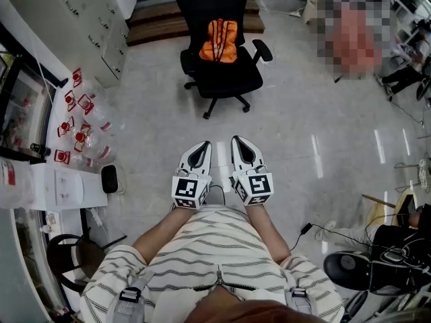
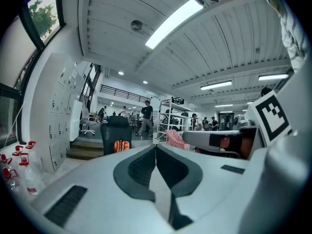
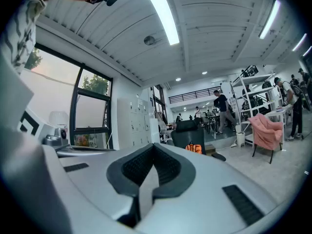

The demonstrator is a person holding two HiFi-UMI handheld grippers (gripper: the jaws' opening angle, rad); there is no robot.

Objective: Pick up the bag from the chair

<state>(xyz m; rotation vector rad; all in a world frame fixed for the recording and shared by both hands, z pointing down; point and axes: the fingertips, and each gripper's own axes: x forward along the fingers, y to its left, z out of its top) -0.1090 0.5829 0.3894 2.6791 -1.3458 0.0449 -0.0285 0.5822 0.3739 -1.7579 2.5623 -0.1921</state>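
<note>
Bag on chair; left gripper, right gripper closed

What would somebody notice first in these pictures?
The bright orange bag jumps out: it lies on the black office chair across the pale floor, at the top of the head view. Next come the white left gripper and right gripper, side by side just in front of the person's striped shirt, both with jaws together and empty.

Head view: high, steeply down at floor | both gripper views: low, level, facing forward | all share the far chair
</note>
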